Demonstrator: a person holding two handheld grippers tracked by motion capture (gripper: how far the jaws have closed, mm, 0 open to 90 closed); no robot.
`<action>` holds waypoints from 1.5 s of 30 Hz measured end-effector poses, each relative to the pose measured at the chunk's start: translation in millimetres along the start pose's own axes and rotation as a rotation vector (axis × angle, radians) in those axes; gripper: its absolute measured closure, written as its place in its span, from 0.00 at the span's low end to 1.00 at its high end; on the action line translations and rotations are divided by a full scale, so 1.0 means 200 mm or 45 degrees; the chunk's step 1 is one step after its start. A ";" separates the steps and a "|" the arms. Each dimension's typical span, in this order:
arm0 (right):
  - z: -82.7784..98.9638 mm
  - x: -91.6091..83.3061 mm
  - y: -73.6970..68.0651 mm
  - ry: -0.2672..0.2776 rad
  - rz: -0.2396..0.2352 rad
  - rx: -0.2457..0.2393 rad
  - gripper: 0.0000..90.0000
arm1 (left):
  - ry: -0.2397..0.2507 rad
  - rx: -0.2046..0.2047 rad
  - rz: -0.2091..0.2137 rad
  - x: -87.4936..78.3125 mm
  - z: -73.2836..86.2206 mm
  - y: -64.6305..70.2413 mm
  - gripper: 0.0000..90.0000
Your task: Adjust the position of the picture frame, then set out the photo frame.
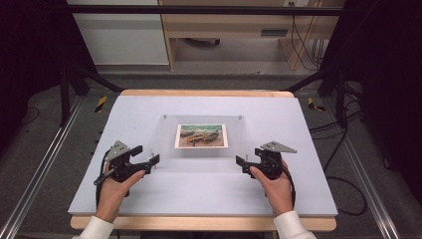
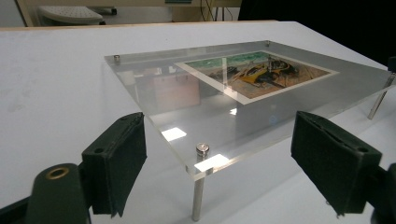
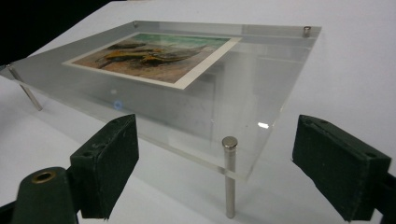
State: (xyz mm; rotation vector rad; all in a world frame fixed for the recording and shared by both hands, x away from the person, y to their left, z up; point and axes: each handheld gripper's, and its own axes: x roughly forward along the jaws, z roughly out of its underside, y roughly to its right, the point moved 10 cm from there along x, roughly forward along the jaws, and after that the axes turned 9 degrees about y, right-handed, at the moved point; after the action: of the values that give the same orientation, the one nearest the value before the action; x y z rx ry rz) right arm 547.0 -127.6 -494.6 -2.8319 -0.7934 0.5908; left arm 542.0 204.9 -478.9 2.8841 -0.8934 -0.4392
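Table [image 1: 149,196]: white top with much bare room on all sides of the frame; the hands have free space near the front edge.
Acrylic photo frame [image 1: 166,149]: lies flat in the middle on short metal legs, a boat picture [image 1: 201,136] inside it; it seems not yet lifted.
Left gripper [image 1: 155,160]: jaws wide apart, holding nothing, at the near left corner, its post [image 2: 201,150] between the jaws.
Right gripper [image 1: 241,162]: jaws wide apart and empty, at the near right corner post [image 3: 229,143].
Left to do: I judge both grips are not yet made.
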 end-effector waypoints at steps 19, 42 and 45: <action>-0.10 0.05 0.04 -0.061 -0.001 0.019 0.21 | -0.147 -0.084 0.009 0.09 -0.05 -0.07 0.19; -0.02 0.15 0.05 -0.206 -0.022 0.097 0.28 | -0.295 -0.089 0.033 0.20 0.04 -0.05 0.21; -0.02 0.15 0.05 -0.211 -0.024 0.111 0.28 | -0.300 -0.094 0.028 0.21 0.05 -0.06 0.21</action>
State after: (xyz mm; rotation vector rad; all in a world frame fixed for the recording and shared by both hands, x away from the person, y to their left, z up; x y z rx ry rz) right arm 576.7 -121.3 -502.8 -2.7204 -0.7989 0.8449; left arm 578.7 191.1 -499.9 2.7927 -0.9175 -0.8057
